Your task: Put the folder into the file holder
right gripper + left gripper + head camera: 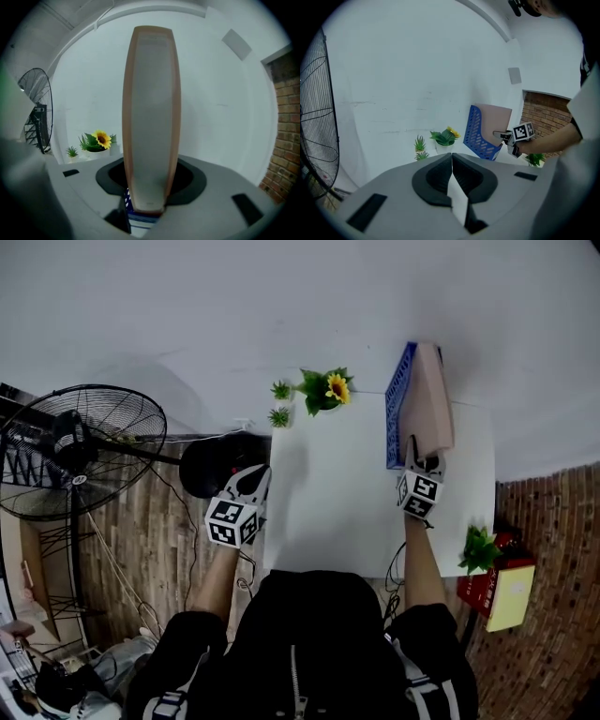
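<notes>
A pale pink folder [429, 399] stands on edge inside the blue lattice file holder [397, 404] at the far right of the white table [337, 493]. My right gripper [421, 465] is at the folder's near end. In the right gripper view the folder's spine [152, 108] rises between the jaws of the right gripper [145, 206], and a thin gap on the left shows a bit of the blue holder [125, 197], so the jaws stand open around it. My left gripper [255, 479] hovers at the table's left edge, shut and empty. The left gripper view shows the holder [477, 133] and folder [497, 119].
A potted sunflower [325, 388] and two small green plants [279, 404] stand at the table's far left corner. Another plant [481, 547] and a red and yellow box [497, 592] sit off the right edge. A floor fan [80, 451] stands left, on the wooden floor.
</notes>
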Demonstrator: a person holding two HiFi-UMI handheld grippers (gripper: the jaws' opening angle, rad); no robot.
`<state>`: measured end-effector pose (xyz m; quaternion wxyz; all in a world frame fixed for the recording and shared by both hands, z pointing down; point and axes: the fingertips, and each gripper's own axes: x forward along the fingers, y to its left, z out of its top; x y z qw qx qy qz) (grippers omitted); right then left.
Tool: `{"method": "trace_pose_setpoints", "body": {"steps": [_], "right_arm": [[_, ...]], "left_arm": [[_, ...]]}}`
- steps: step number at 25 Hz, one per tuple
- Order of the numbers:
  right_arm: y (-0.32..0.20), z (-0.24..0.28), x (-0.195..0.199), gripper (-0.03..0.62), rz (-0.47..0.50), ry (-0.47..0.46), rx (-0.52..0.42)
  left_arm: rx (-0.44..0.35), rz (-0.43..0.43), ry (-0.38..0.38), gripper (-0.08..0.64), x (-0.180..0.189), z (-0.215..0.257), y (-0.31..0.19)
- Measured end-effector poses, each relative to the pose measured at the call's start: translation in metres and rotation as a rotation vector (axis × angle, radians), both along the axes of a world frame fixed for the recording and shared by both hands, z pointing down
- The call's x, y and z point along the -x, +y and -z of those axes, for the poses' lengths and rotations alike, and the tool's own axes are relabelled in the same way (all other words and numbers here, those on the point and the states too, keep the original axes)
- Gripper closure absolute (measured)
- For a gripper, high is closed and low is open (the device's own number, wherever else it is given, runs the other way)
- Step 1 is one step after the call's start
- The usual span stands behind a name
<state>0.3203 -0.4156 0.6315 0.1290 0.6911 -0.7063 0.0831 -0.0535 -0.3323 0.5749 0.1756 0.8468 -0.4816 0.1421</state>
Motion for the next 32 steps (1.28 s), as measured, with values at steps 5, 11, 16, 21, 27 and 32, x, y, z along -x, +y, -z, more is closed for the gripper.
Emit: {"method": "trace_pose_setpoints", "body": {"steps": [5,11,16,21,27,32], "right_arm": [[0.005,-0.002,0.005,0.354,0.011,-0.012,0.05],[0.032,0.012,0.005,0.322,-0.013,-0.042,0.082],[0.068,0.019,0.014,0.328,-0.029,-0.075,0.098],[0.101,0.025,0.036,0.405,0.011,-0.088,0.12],[0.127,0.049,0.077,0.583,0.111,-0.053,0.091],[0.136,0.094,0.105,0.583,0.184,-0.044,-0.001]], "left_arm": [[-0.011,-0.004,0.007,0.535,0.003,0.005,0.012],[-0.052,-0.032,0.025,0.535,0.002,0.021,0.025],[-0.085,-0.061,0.051,0.535,0.004,0.033,0.029],[-0.119,-0.091,0.075,0.535,-0.002,0.046,0.031],[-0.196,-0.101,0.083,0.535,-0.01,0.059,0.028],[-0.214,-0.112,0.091,0.535,-0.015,0.063,0.027]]}}
